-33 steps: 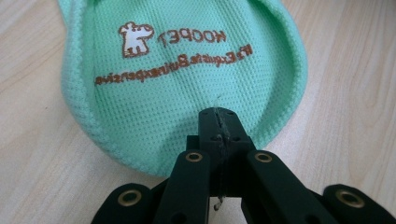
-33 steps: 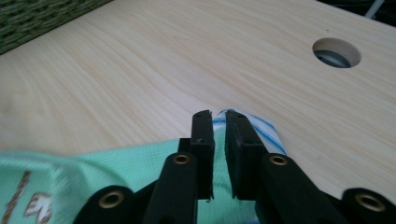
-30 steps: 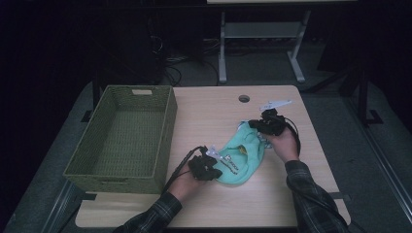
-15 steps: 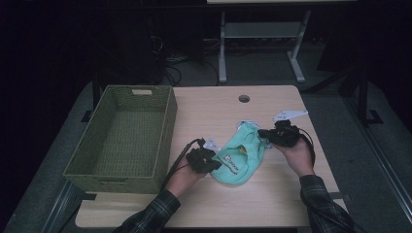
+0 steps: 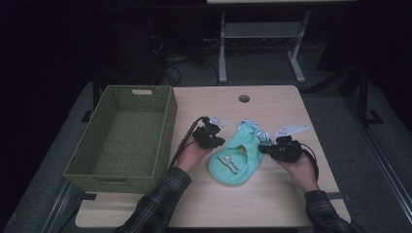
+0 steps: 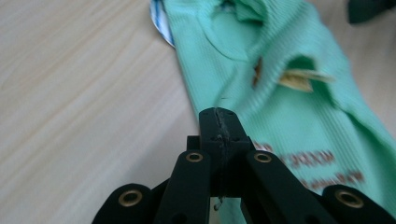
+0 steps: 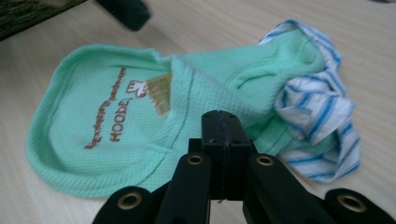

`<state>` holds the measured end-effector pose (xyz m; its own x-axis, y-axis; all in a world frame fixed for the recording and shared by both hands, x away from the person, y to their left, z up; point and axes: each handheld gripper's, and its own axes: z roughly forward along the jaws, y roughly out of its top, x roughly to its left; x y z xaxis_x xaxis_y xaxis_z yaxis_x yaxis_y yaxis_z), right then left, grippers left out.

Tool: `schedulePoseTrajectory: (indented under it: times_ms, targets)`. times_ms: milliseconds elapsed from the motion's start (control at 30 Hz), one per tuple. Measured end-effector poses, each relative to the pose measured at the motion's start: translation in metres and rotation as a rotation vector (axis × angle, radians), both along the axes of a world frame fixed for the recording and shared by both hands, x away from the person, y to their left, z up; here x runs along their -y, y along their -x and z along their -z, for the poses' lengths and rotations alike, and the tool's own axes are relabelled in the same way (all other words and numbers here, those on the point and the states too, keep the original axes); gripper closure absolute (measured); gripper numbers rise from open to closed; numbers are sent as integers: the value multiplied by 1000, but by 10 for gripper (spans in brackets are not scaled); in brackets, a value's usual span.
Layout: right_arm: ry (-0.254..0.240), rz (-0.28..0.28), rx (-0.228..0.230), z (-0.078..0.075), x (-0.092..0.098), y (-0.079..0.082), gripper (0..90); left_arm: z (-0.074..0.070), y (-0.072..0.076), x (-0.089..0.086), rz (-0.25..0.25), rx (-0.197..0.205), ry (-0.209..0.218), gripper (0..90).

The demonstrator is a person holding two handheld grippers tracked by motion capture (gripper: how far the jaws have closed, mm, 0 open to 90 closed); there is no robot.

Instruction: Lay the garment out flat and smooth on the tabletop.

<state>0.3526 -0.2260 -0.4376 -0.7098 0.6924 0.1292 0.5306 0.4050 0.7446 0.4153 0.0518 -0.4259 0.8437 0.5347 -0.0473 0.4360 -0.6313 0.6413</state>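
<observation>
Two grippers flank one garment on tabletop. Woven basket sits empty at left, near garment. Small mint-green garment with blue-striped lining lies mid-tabletop, partly bunched. Left gripper at its left edge, jaws closed, no cloth visibly between them. Right gripper at right edge, jaws closed, likewise empty. Likely step: arranging or folding garment. Next move calls for opening jaws, pinching an edge.

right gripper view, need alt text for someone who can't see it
A mint-green knit garment with brown lettering lies flat on a light wooden table, blue-and-white striped fabric bunched at its right end. The right claw, jaws together, rises from the bottom edge at the garment's near hem.
</observation>
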Motion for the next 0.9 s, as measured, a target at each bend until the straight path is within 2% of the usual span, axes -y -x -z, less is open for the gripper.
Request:
schedulePoseTrajectory:
  times_ms: [167, 333, 400, 467, 533, 633, 667, 700, 900]
  targets:
    - [5, -11, -27, 8, -2, 7, 897, 7, -13, 13, 34, -16, 0, 896]
    - [5, -14, -59, 15, -6, 11, 896, 20, -16, 28, 60, -39, -6, 895]
    - [7, -21, -56, 16, -9, 12, 896, 25, -16, 32, 58, -48, -3, 895]
    - [7, -25, -60, 17, -11, 13, 896, 28, -16, 33, 62, -49, -11, 895]
    - [20, -36, -66, 22, -16, 13, 896, 31, -16, 34, 81, -46, -44, 895]
    - [40, -44, -76, 26, -19, 13, 896, 32, -16, 34, 82, -44, -42, 895]
    - [69, -46, -95, 30, -21, 13, 897, 32, -16, 34, 86, -40, -47, 896]
    - [56, -43, -92, 31, -21, 13, 897, 32, -16, 34, 86, -40, -47, 896]
    - [85, -39, -93, 30, -14, 13, 897, 30, -9, 26, 65, -47, -69, 896]
